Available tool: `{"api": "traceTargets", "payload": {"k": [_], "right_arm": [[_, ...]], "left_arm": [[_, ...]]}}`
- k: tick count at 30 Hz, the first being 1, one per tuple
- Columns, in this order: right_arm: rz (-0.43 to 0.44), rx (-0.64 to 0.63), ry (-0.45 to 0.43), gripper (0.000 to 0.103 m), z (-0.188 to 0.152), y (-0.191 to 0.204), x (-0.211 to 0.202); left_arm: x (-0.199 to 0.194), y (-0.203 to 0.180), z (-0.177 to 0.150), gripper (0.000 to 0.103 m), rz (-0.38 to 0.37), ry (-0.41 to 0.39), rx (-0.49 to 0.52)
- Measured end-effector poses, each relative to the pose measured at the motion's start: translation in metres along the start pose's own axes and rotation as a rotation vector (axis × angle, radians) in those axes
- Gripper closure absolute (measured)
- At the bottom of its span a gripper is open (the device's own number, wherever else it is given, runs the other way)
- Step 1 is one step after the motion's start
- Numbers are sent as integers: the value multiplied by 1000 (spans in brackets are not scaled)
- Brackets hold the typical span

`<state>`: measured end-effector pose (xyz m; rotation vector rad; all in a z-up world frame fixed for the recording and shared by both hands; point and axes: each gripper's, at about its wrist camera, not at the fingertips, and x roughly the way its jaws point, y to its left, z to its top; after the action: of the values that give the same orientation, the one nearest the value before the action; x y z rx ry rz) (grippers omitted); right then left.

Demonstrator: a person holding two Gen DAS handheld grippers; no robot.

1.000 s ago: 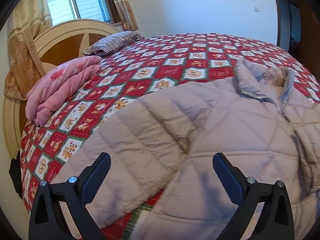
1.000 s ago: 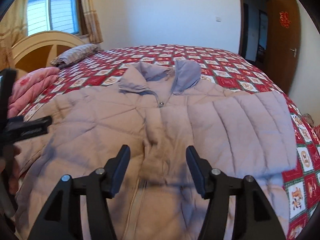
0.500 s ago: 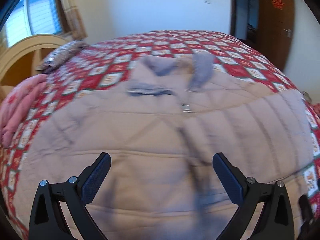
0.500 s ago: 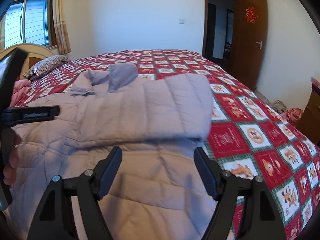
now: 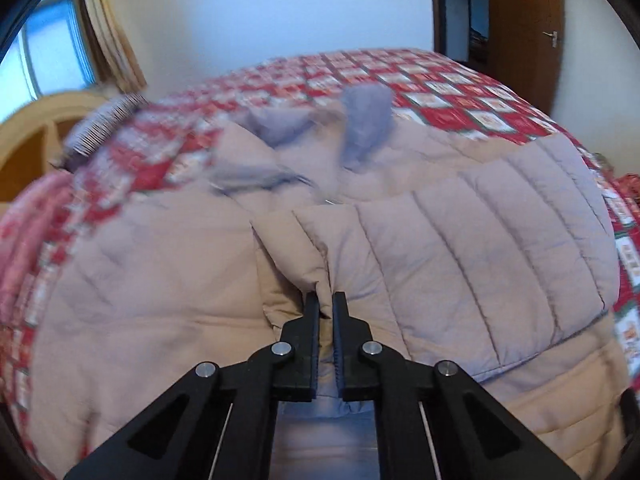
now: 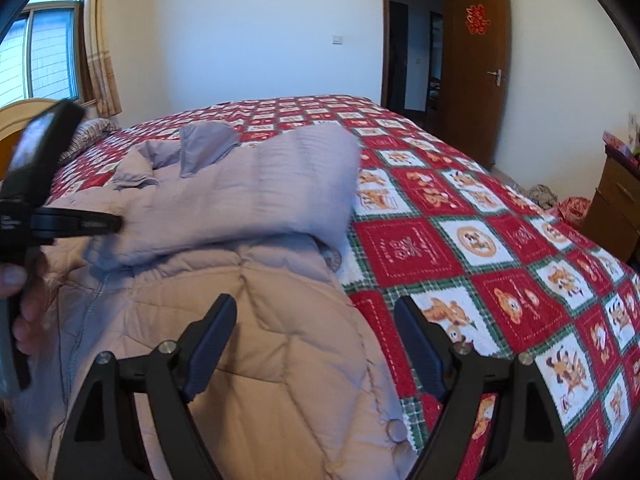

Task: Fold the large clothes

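Beige quilted fabric of a puffer jacket [image 5: 152, 280] is spread over the bed [image 6: 460, 240], which is covered by a red checked quilt. The jacket's sleeve [image 5: 480, 264] is laid across the chest, and its cuff is pinched between the clenched fingers of the left gripper [image 5: 326, 308]. The right gripper [image 6: 316, 316] is held with fingers spread above the jacket's edge near the bed's side.
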<state>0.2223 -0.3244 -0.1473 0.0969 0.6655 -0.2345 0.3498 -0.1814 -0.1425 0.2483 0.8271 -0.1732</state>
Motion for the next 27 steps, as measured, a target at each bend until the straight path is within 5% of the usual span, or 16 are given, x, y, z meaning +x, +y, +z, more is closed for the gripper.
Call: {"api": "traceTargets", "payload": {"k": [9,15,16,18,19,20,22,27], "right_arm": [[21,0,44,19,-9,5,12],[59,13,49,28,14,-3,9],[57,22,35,31,23,-7,9],[58,44,19,38,42,-15,12],[54,55,6,41,51,-18,15],[44,62,-8,42,61,-19,19],[36,78,-28,42,79,-21,32],[70,59,-12,42,101,0,80]], "left_arm": [[11,49,-13,95,185,-53,13],[13,61,-12,92,196,-64,-40],[7,64,-9,86,212,-91,-63],[-3,70,-2,60,275,-139,-108],[-6,73,2,28,298,-159,-133],[-8,75,4,11,310,-177,-152],[-8,72,10,11,301,-207,-168],[29,41,18,11,296,-133,-74]]}}
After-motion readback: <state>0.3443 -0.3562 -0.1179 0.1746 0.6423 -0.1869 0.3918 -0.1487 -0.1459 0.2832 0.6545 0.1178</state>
